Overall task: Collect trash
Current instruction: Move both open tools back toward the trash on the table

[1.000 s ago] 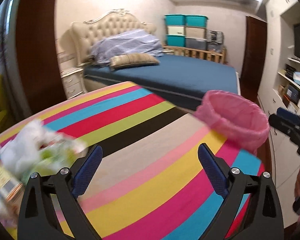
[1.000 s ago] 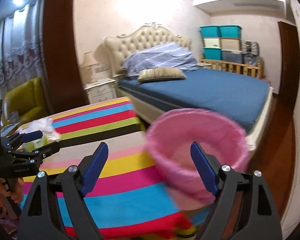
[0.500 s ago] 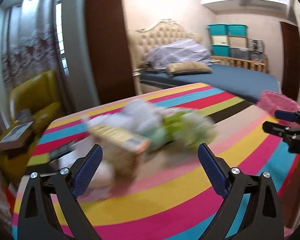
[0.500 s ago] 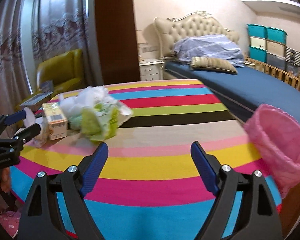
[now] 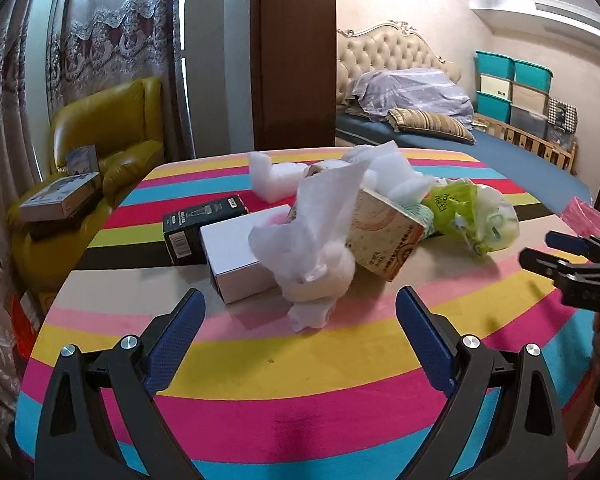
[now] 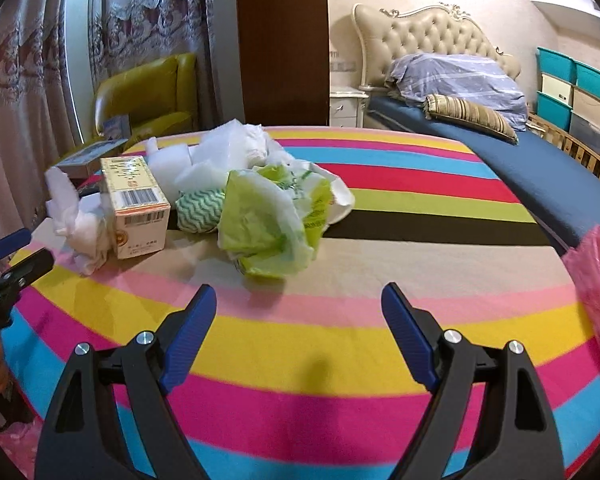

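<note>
A: Left gripper (image 5: 300, 328): jaws spread wide, nothing between the blue pads, low in frame. Right gripper (image 6: 299, 320): same.

B: Trash location: crumpled white tissue (image 5: 320, 240), printed beige cardboard box (image 5: 384, 236), green-and-white plastic bag (image 6: 272, 220), piled mid-frame on striped multicolour tablecloth (image 6: 340, 344). Pink-lined bin (image 6: 598, 280) at right edge.

The table (image 5: 340, 364) wears a matt, slightly fuzzy striped cloth, and on it lie crumpled white tissue paper (image 5: 316, 240), a printed cardboard carton (image 5: 384, 236), a smooth white box (image 5: 236, 256), a glossy black box (image 5: 198, 224), white foam blocks (image 5: 268, 180) and a thin, crinkled green plastic bag (image 6: 268, 220). Both tongs (image 5: 300, 340) (image 6: 300, 332) are matt black plastic with ribbed blue pads (image 5: 424, 344) and shiny metal screws. The armchair (image 5: 112, 128) looks like glossy yellow leather, and the bin liner (image 6: 598, 280) is thin pink plastic.
</note>
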The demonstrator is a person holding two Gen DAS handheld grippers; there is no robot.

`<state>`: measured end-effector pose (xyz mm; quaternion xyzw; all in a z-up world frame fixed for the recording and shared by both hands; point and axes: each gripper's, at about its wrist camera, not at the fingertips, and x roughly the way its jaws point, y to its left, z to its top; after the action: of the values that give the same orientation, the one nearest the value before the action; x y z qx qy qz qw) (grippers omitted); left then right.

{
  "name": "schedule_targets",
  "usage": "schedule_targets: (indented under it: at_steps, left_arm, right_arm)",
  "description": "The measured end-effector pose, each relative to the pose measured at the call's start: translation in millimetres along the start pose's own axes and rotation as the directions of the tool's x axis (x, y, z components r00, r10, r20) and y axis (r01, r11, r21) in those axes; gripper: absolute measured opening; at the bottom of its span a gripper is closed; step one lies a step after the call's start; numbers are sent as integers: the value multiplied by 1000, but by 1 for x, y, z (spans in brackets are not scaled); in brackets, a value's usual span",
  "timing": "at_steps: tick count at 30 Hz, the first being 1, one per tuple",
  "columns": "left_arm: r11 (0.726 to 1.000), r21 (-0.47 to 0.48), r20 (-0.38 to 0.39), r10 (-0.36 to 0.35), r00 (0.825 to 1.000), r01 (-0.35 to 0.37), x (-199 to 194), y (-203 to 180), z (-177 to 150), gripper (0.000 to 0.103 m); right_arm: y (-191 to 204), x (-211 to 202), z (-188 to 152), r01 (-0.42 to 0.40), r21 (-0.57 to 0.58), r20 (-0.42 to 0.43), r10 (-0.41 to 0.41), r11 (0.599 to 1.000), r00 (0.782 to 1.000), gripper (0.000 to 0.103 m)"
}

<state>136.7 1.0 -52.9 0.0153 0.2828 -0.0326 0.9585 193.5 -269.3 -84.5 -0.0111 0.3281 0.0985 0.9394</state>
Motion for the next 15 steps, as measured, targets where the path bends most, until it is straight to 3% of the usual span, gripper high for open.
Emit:
schedule_targets:
  at_steps: [5,12,15]
  left_arm:
    - [1000,-17,-14,12,1000,-12,5,4,0,90]
    - [1000,-23,-39,-22,999,21,14,3,6,83]
    - [1000,-9,-51,-19,998,19,22,-2,10,73]
  right_arm:
    - [9,27,19,-22,27,-67,24,999,997,82]
    - [19,40,34,5,15,-71,-4,1000,997,81]
    - [17,39,32,-14,20,-71,15,1000,997,57]
